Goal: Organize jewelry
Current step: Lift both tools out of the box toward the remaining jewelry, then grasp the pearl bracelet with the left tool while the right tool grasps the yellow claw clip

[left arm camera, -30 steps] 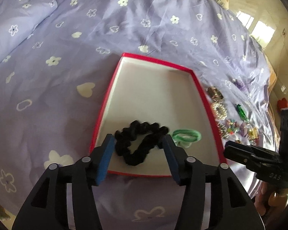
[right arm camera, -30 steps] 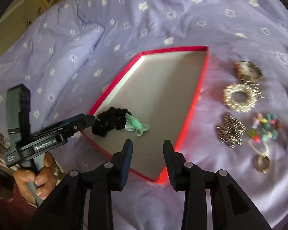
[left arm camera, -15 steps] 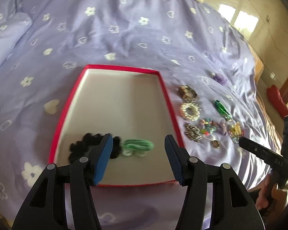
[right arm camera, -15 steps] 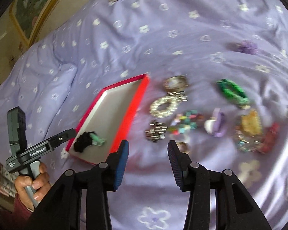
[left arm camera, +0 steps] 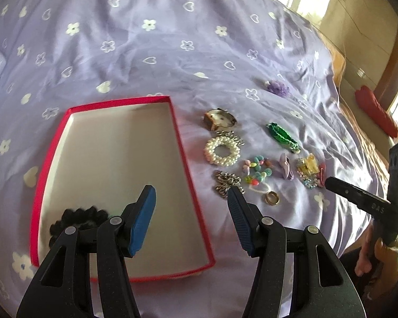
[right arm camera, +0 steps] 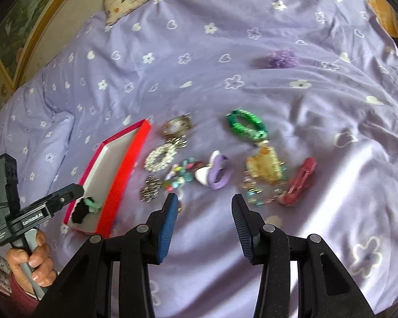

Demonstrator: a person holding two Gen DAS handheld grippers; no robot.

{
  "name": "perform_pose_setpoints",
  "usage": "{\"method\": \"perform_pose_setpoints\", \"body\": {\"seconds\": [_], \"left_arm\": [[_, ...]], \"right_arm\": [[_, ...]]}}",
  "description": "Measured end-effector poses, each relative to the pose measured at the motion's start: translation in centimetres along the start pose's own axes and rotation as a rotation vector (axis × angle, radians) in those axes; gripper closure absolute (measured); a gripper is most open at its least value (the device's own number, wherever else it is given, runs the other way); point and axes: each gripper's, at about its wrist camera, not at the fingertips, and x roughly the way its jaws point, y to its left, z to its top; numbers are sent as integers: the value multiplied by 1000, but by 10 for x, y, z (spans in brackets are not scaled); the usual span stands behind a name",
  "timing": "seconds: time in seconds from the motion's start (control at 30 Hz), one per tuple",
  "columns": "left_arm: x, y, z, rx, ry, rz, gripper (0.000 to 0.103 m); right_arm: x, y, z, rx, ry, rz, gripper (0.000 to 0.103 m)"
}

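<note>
Box [left arm camera: 188, 190] edge btwn left tool [left arm camera: 191, 212] tips, seemingly.

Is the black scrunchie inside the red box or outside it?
Inside. The black scrunchie lies on the white floor of the red box, in its near corner.

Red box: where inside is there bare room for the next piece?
The red box is bare from its far wall to mid-floor. Only its near left corner is taken, by the black scrunchie and green hair tie.
</note>
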Motion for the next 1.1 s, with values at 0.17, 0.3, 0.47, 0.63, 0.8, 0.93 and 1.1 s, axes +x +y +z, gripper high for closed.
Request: {"method": "perform_pose_setpoints", "body": {"seconds": [0.17,0.3,0.47,0.63,0.8,0.93,1.1], "left_arm": [[13,-16,7,47,16,-19,48],[28,-30,16,96,35,-36,48],[52,-47,32,166,69,-37,48],[84,-61,42,221,120,-36,48],[118,-69,45,261,173,-16,55],[141,-71,43,267,231,-4,77],[146,-70,43,255,253,-20,91]], "right_arm": [[4,-18,5,7,-7,-59,58],[10,-25,12,1,-11,-97,56],[19,-26,20,-38,-3,-124,55],[34,-25,24,-83,21,-140,54],[50,-31,25,-96,50,-163,54],[57,-36,25,-95,53,-168,62],[53,-36,25,-94,26,-158,67]]}}
